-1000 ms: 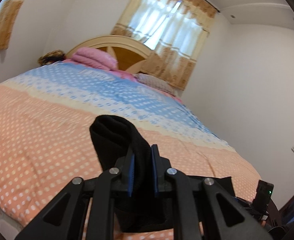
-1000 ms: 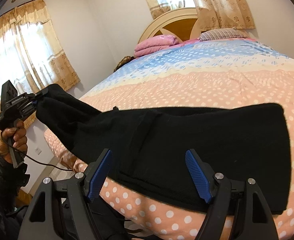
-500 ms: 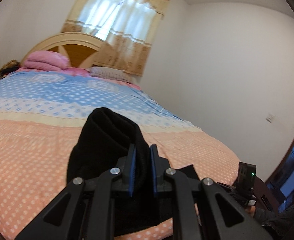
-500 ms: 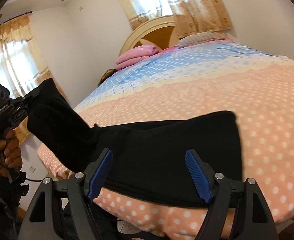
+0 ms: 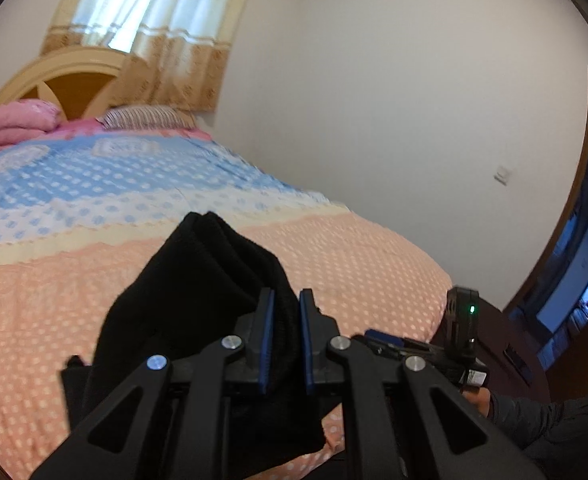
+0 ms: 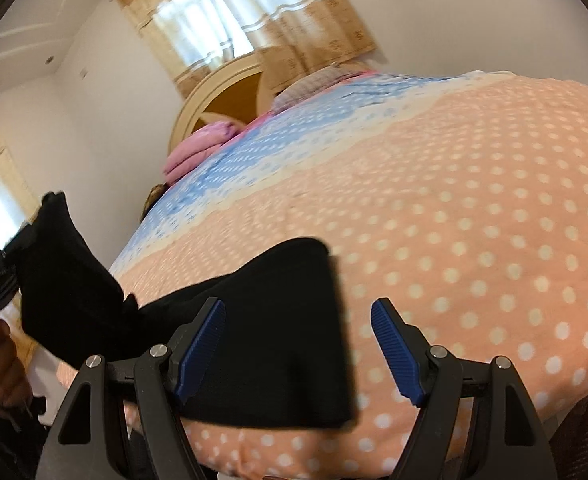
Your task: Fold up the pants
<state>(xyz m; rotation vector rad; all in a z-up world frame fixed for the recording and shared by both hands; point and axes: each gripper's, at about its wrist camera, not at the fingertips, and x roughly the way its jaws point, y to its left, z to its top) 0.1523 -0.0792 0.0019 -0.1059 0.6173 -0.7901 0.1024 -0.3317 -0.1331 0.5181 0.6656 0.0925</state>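
Observation:
The black pants (image 6: 270, 328) lie partly folded at the near edge of the bed. My left gripper (image 5: 285, 344) is shut on one end of the pants (image 5: 198, 280) and holds it lifted above the bed. In the right wrist view that lifted end (image 6: 62, 264) hangs at the far left. My right gripper (image 6: 297, 344) is open and empty, its blue pads either side of the flat part of the pants and just above it. It also shows in the left wrist view (image 5: 459, 328) at the lower right.
The bed has a peach and blue dotted quilt (image 6: 473, 208), pink folded bedding (image 5: 14, 124) and a striped pillow (image 5: 146, 116) by the headboard (image 6: 218, 100). A white wall (image 5: 393, 100) and a doorway (image 5: 581, 280) stand to the right.
My left gripper has swung to the right with the pants end held up. The flat part of the pants has shortened and shifted left under my right gripper, which stayed open.

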